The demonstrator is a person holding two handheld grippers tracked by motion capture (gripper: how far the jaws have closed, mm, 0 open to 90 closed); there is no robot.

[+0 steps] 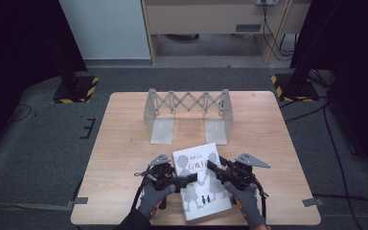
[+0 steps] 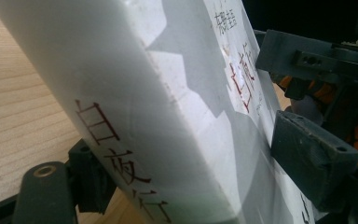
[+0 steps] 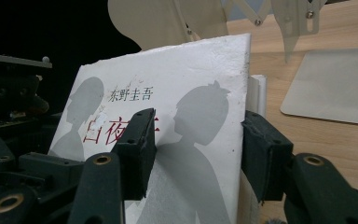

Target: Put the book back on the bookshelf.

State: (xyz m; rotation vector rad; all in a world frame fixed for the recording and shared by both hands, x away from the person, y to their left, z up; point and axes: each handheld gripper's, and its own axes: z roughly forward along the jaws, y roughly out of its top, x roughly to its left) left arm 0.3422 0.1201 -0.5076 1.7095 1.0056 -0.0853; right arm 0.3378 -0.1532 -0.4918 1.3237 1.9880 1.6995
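From above, a white book (image 1: 202, 181) lies at the near edge of the wooden table (image 1: 124, 143), well short of the folding metal bookstand (image 1: 188, 115) that stands open toward the far side. Taking the book as the landmark, its long axis runs roughly from the person toward that stand, tipped a little to one side. The left gripper (image 1: 191, 178) comes in at the book's left edge and the right gripper (image 1: 212, 167) at its right, so both hands are equally close and the book sits between them. In the left gripper view the book's spine (image 2: 135, 154) with its dark red characters fills the gap between the jaws, one jaw under it and one pressed on the cover; this gripper looks clamped on the book, which seems tilted up off the table. In the right gripper view the cover (image 3: 186, 140) with its grey silhouettes stands between the two pads (image 3: 137, 149), which bracket the page edge closely, so I judge it gripped too. The stand lies straight beyond the book, which is where a lift would likely carry it.
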